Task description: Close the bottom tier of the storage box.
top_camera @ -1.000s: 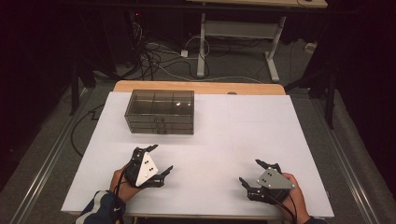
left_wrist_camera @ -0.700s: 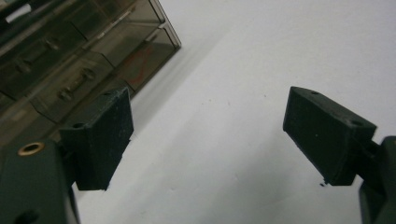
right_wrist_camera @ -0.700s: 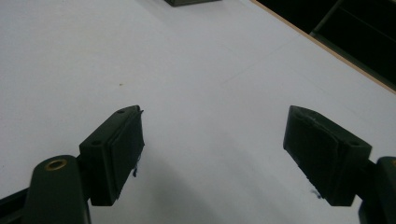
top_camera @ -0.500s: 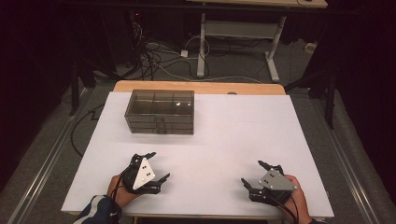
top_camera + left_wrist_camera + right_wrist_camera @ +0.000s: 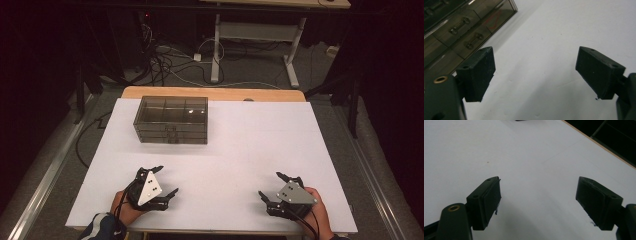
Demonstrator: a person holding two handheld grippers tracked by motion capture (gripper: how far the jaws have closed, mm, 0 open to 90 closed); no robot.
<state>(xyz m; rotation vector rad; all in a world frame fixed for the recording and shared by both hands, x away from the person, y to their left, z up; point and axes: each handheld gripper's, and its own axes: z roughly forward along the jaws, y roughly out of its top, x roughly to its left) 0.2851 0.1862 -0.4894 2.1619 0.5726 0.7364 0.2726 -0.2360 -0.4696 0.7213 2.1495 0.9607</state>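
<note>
A smoky clear plastic drawer box (image 5: 171, 119) stands on the white table top (image 5: 260, 135) at the back left; in the left gripper view its drawer fronts (image 5: 461, 27) with small handles fill the upper left corner. My left gripper (image 5: 166, 181) rests near the front left edge, jaws wide open, nothing between them (image 5: 535, 72). My right gripper (image 5: 273, 185) lies near the front right edge, also open and empty (image 5: 537, 202). Both are well short of the box.
The table's wooden rim (image 5: 215, 93) shows behind the white sheet. Beyond it are floor cables (image 5: 165, 65) and a second desk's legs (image 5: 216, 45). A metal rail (image 5: 45, 170) runs along the left side.
My left gripper has drawn back toward the front edge and slightly right. The right gripper has barely shifted.
</note>
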